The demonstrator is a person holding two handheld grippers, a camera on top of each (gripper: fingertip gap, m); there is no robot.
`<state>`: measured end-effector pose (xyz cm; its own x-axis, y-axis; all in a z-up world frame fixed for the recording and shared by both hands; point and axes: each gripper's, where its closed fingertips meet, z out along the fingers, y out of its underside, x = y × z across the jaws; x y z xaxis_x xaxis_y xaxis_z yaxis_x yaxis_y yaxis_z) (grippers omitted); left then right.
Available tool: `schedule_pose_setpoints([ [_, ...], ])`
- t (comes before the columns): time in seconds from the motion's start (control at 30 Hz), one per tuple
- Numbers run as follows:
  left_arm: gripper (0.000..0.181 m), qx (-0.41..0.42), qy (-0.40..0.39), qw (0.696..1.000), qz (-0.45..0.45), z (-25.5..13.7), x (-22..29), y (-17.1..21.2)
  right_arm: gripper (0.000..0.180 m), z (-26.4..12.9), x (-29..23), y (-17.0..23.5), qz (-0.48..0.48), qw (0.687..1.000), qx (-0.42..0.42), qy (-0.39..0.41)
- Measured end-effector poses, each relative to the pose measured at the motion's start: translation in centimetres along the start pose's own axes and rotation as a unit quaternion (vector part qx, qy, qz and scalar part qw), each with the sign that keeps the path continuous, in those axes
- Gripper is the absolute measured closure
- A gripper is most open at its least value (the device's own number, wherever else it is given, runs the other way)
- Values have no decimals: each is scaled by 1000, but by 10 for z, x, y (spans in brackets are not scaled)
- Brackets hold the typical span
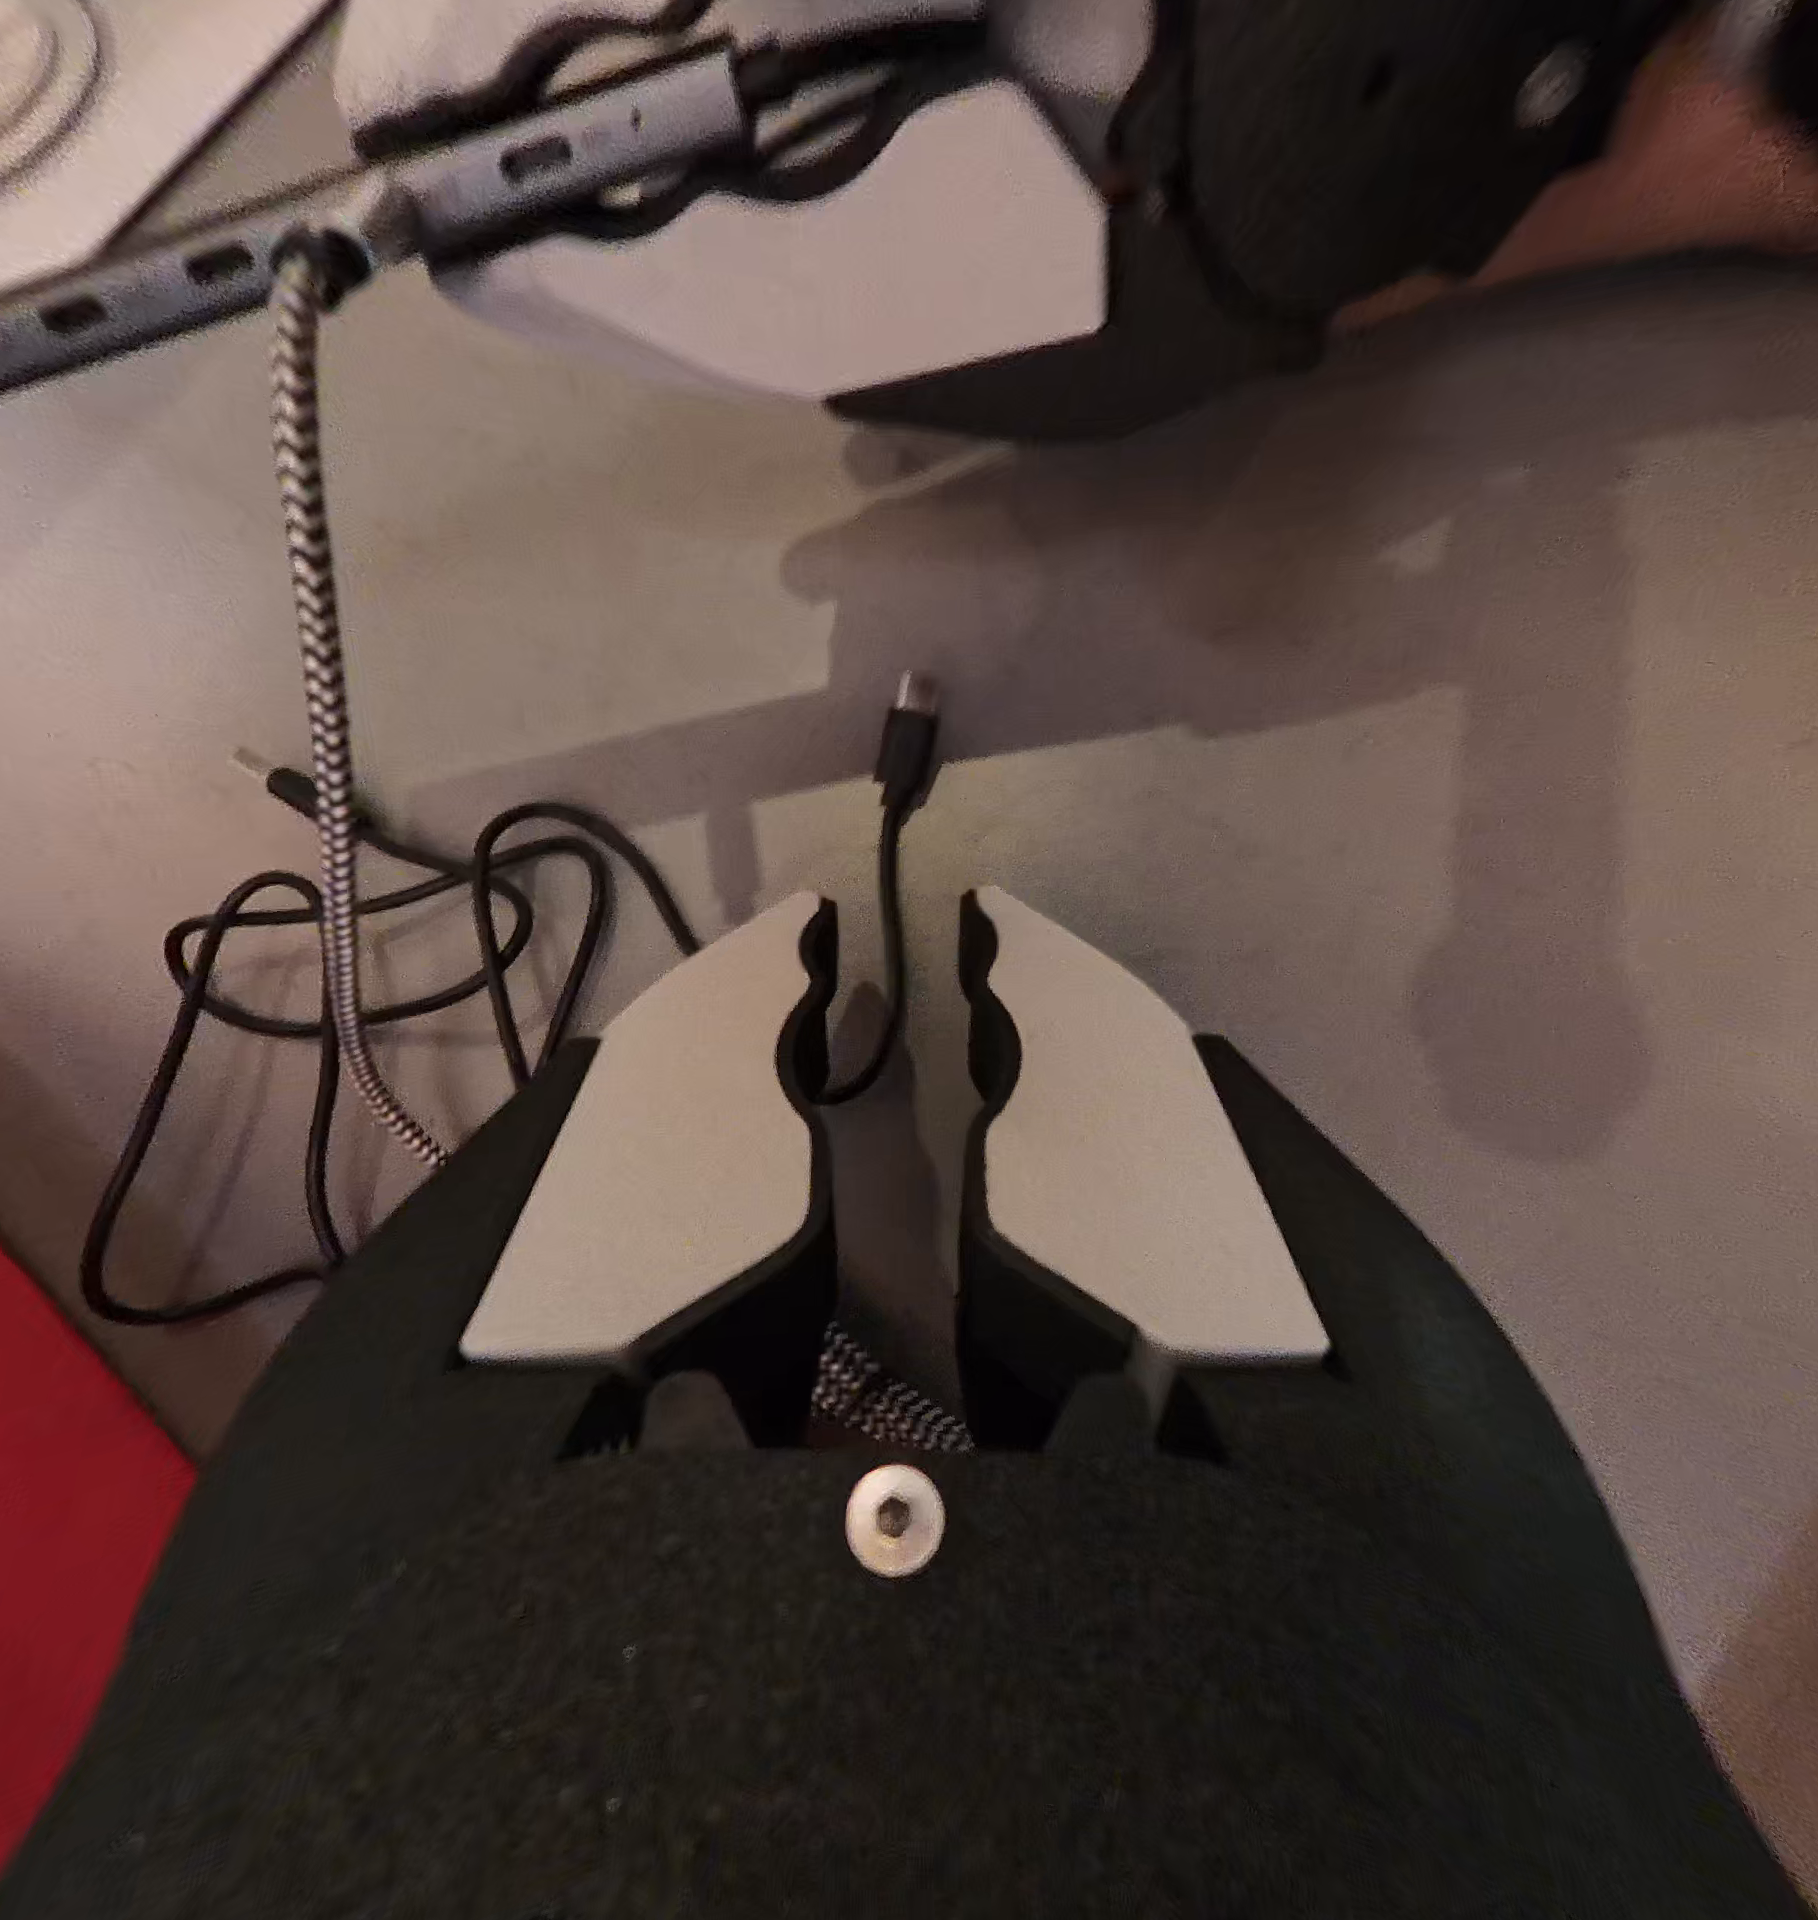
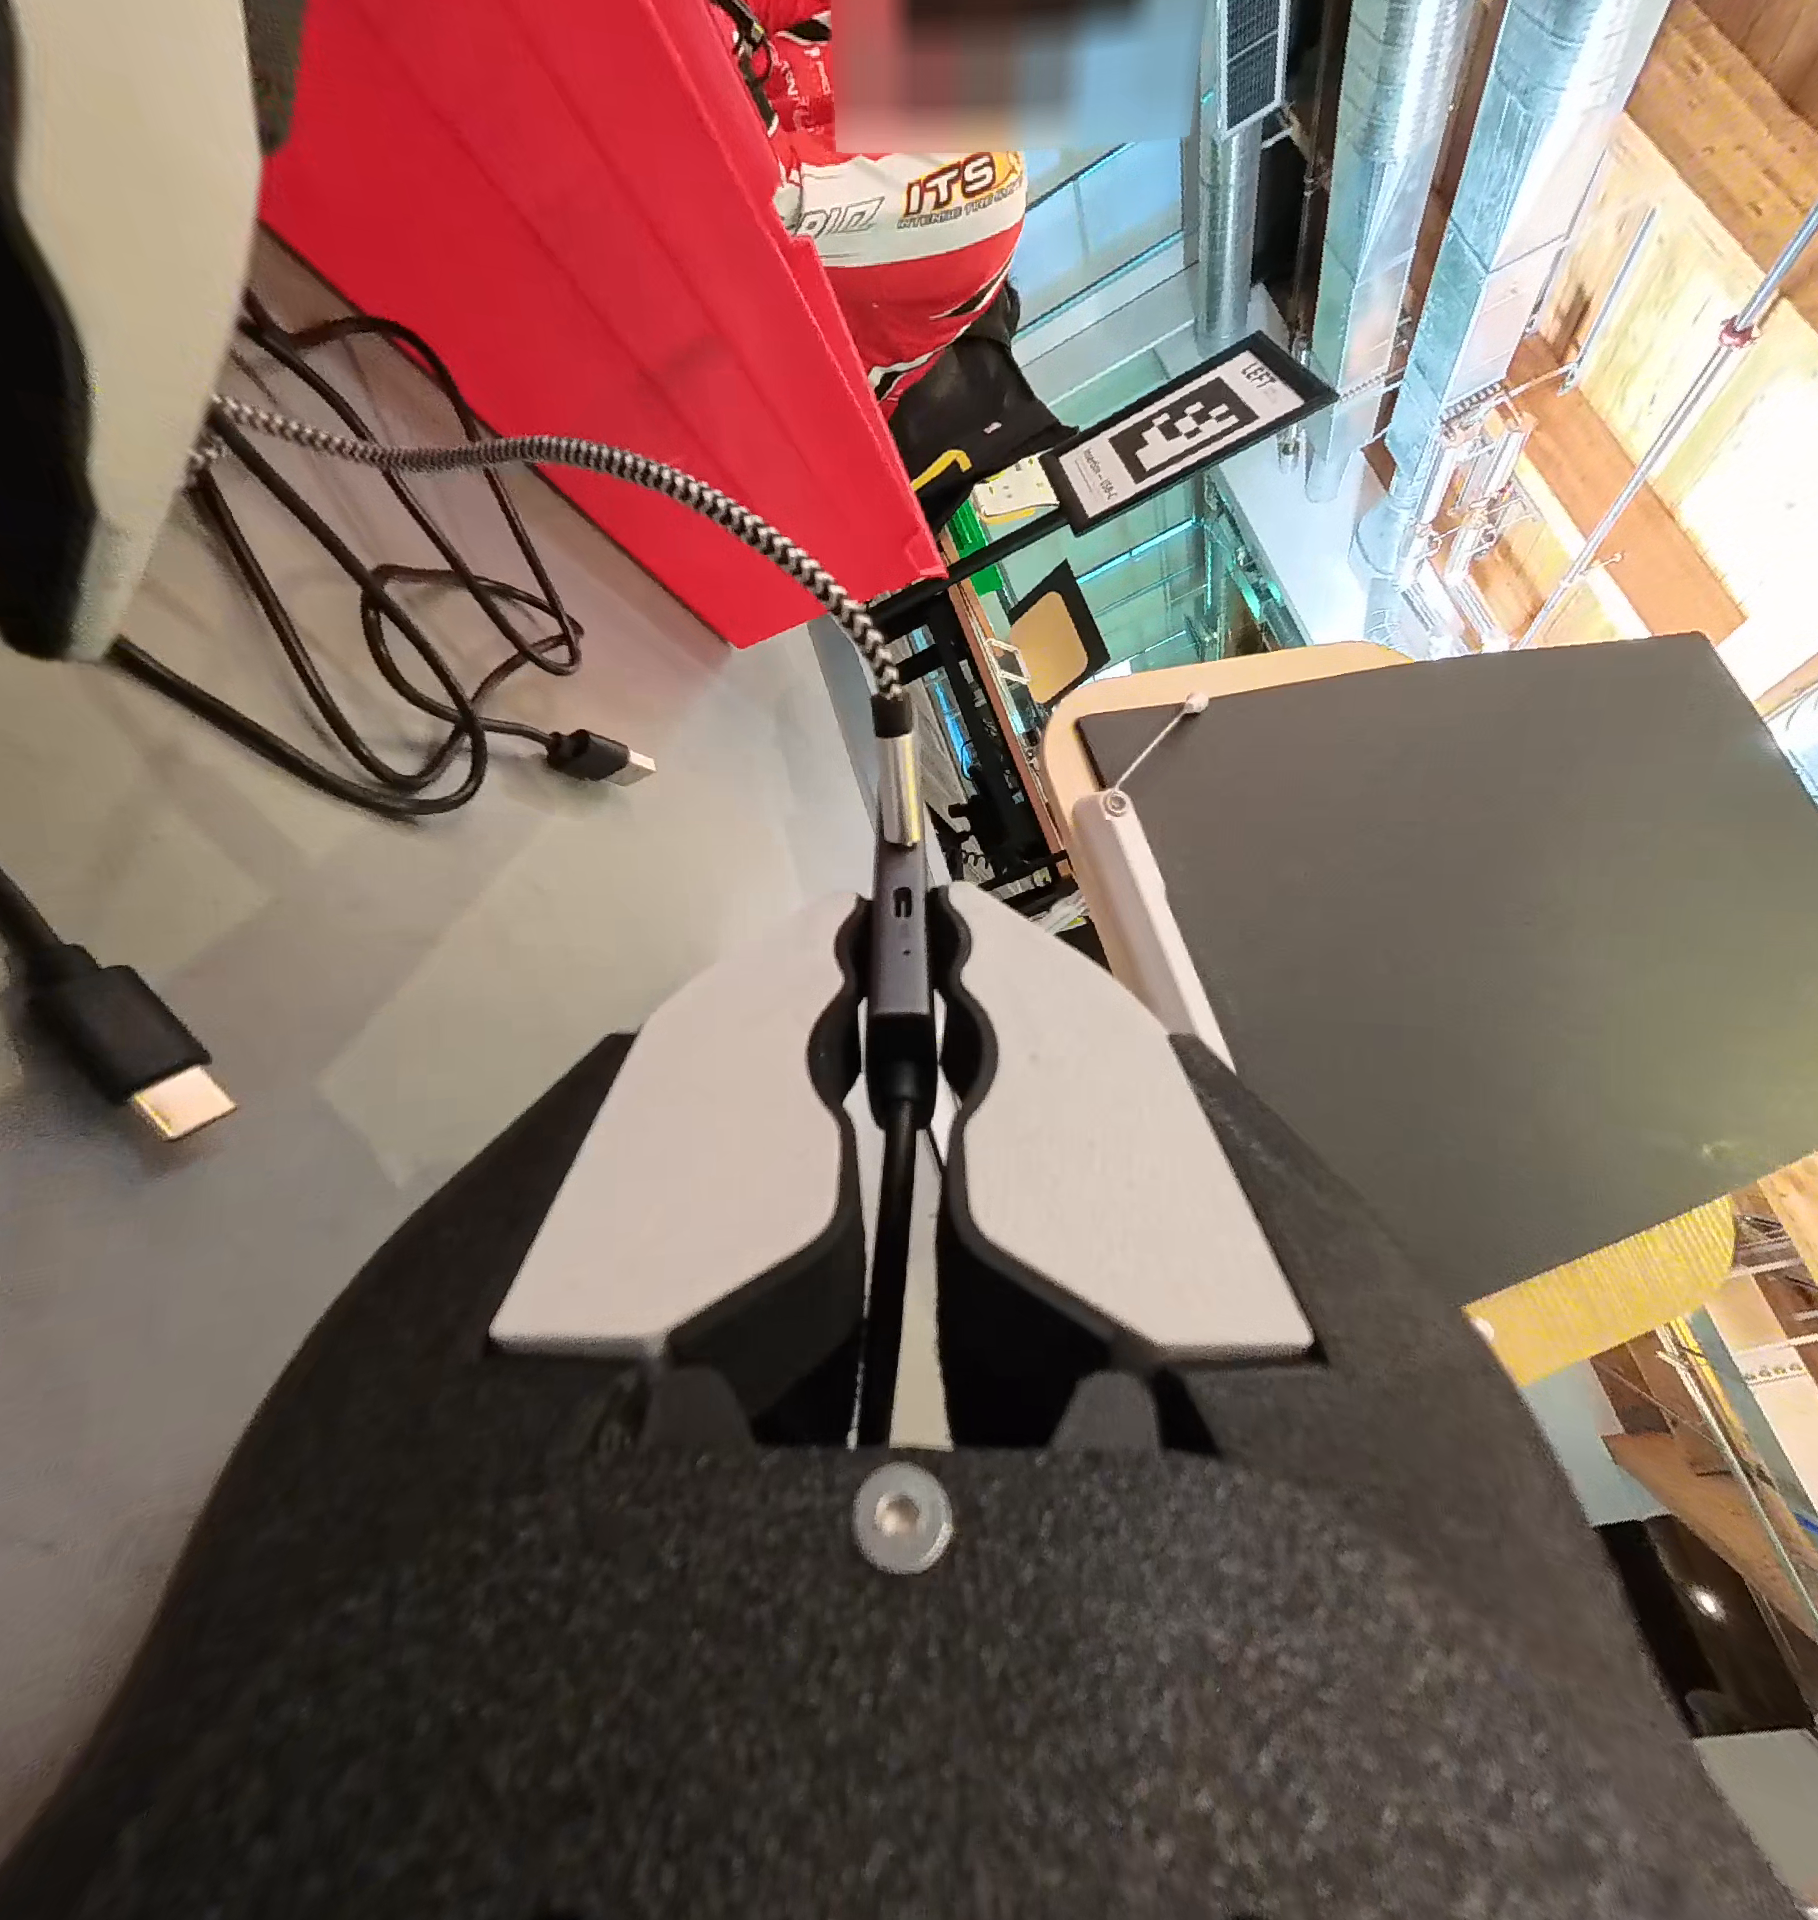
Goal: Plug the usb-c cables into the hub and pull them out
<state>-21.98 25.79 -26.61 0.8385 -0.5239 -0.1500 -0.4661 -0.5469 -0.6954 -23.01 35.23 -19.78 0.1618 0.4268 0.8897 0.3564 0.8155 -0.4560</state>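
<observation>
The left gripper [image 1: 897, 914] hangs with jaws apart over a grey table [image 1: 1300, 831], a thin black cable [image 1: 892, 935] running between its fingers untouched, plug [image 1: 913, 727] just ahead. Up and left of it, the right gripper [image 2: 900, 914] clamps the grey hub [image 2: 900, 956]. A braided cable [image 1: 318, 623] sits plugged into the hub's far end, beyond the fingertips, trailing toward a red panel [image 2: 593, 260].

Probably a workshop — exposed ducts [image 2: 1404, 208], timber ceiling [image 2: 1715, 312], fiducial marker sign [image 2: 1191, 431].
</observation>
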Motion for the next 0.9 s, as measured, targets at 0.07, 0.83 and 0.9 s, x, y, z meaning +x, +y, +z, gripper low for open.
schedule_pose_setpoints([
  [0.07,159,-17,-2,1000,-13,5,-5,8,171,-2,0,-1,0,1000,3,-1],
  [0.83,181,-11,-6,1000,-23,-63,-17,-38,170,-2,-17,-21,-139,990,8,-7],
  [0.9,181,-13,-6,1000,-27,-62,-18,-39,170,-2,-19,-24,-141,990,11,-8],
])
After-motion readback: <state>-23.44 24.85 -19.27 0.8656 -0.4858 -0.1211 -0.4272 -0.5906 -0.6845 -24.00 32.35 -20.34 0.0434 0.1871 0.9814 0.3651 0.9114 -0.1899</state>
